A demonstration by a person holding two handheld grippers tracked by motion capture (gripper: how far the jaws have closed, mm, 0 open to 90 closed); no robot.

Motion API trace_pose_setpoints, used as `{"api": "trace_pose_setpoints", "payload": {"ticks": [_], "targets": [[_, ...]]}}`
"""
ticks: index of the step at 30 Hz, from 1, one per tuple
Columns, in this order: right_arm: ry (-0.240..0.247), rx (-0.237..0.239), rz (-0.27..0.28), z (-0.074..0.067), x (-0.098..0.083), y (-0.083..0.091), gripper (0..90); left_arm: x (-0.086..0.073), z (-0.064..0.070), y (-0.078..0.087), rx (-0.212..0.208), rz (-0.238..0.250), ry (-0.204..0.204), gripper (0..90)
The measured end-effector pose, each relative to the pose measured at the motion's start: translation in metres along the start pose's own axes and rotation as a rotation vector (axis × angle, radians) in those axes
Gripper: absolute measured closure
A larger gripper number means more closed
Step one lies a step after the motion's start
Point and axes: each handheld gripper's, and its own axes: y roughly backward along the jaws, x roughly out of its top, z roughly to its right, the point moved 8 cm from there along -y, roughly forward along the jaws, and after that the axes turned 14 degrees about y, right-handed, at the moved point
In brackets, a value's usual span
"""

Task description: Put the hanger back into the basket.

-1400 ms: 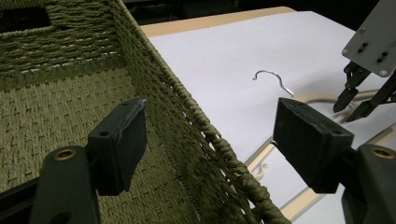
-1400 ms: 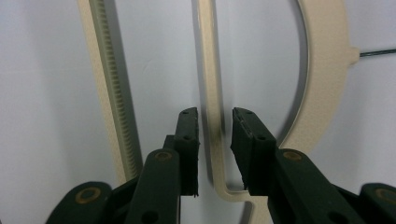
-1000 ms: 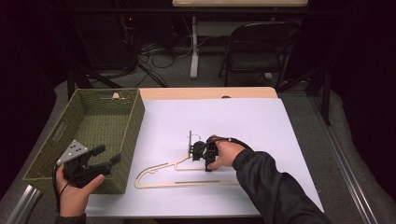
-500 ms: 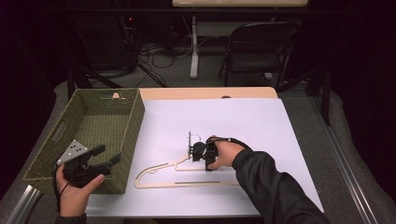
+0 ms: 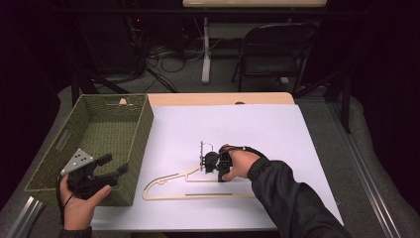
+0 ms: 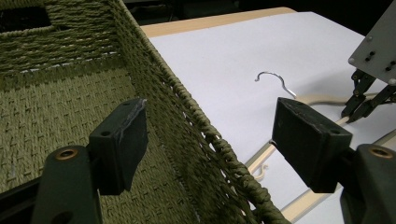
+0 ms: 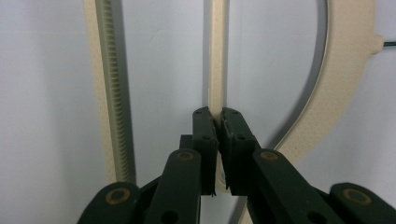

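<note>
A cream plastic hanger (image 5: 168,181) with a metal hook (image 5: 204,146) lies flat on the white table top. My right gripper (image 5: 205,162) points down at the hanger near its neck. In the right gripper view its jaws (image 7: 218,123) have just been closing and now pinch a thin cream bar (image 7: 217,56) of the hanger between the pads. My left gripper (image 5: 115,164) hangs open and empty over the near right corner of the woven basket (image 5: 143,129). In the left gripper view its jaws (image 6: 210,135) straddle the basket's rim (image 6: 187,107), with the hook (image 6: 273,79) and the right gripper (image 6: 362,109) beyond.
The olive woven basket fills the table's left side and holds nothing that I can see. A ridged cream bar (image 7: 108,70) and the hanger's curved shoulder (image 7: 327,93) flank the pinched bar. A folding chair (image 5: 272,49) and cables stand behind the table.
</note>
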Motion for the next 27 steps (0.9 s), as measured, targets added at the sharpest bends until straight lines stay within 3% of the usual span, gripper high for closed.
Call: {"api": "trace_pose_setpoints", "payload": {"ticks": [15, 23, 27], "targets": [[0.010, 0.005, 0.001, 0.000, -0.001, 0.002, 85.3, 0.000, 0.002, 0.000, -0.002, 0.001, 0.000, 26.8], [0.012, -0.022, 0.016, -0.001, -0.001, 0.002, 85.3, -0.001, 0.006, -0.002, -0.014, -0.007, -0.011, 27.6], [0.020, -0.062, 0.018, -0.002, -0.003, 0.005, 85.4, -0.001, 0.011, -0.003, -0.024, -0.009, -0.019, 27.7]]}}
